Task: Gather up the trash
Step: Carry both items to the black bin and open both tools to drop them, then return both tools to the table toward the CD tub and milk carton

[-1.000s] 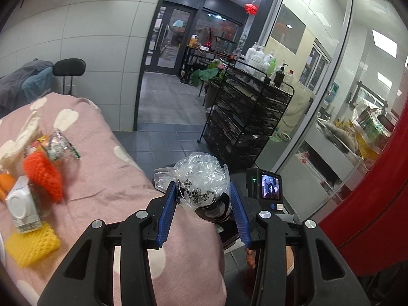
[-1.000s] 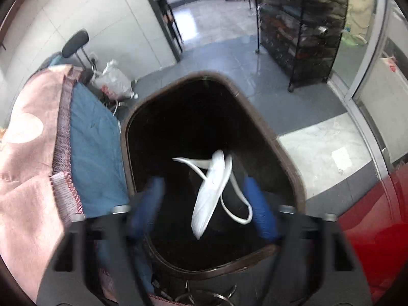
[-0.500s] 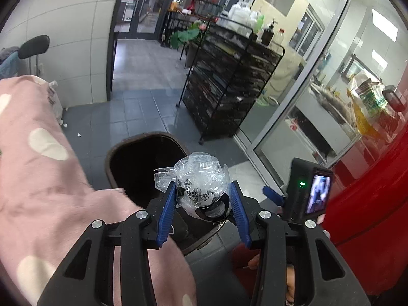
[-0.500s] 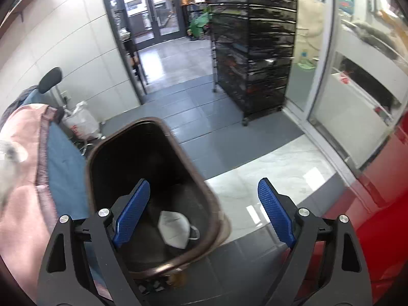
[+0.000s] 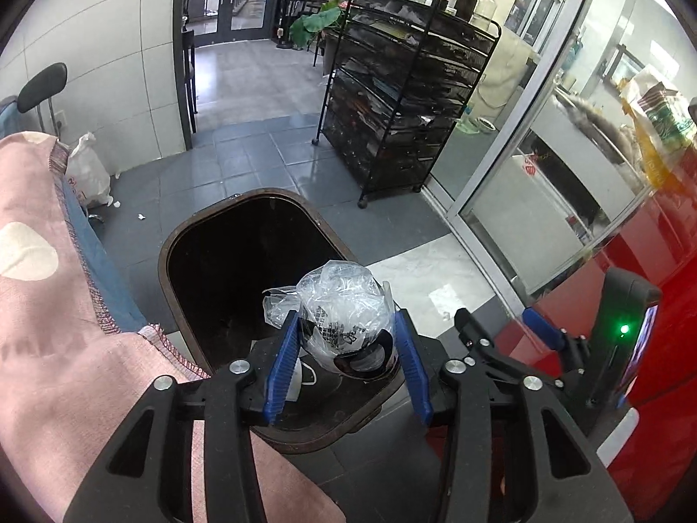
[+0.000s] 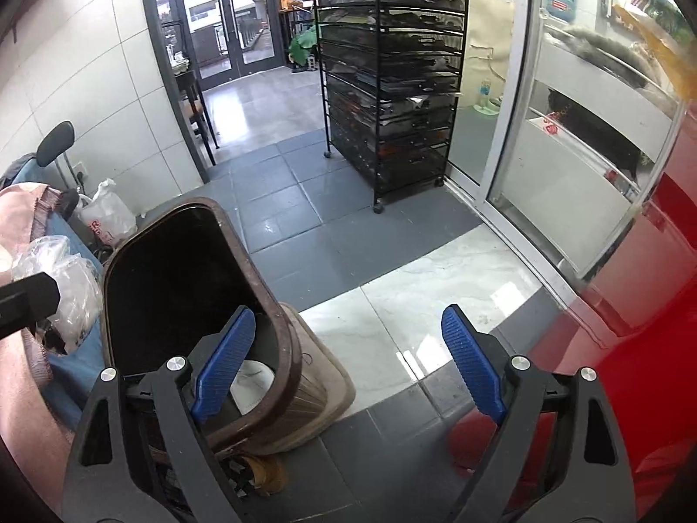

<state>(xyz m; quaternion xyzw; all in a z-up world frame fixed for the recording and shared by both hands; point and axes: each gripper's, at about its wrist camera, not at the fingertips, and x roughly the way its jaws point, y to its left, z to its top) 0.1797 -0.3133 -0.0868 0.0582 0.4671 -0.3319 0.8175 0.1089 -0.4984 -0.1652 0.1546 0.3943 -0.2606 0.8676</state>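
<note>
One bin [image 5: 279, 431] stands on the floor beside the pink blanket [image 5: 48, 327], and its brown rim is open at the top. One white mask [image 6: 252, 385] lies at the bottom of the bin. The left tool [image 5: 346, 348] hangs over the near end of the bin. One crumpled plastic wrap [image 5: 344, 311] sits between its two blue pads; the jaws have just been opening, and I cannot tell if the pads grip it. The right tool [image 6: 348, 364] is spread wide with nothing in it, over the bin's right rim and the floor. One black rack [image 6: 392, 83] stands further back.
</note>
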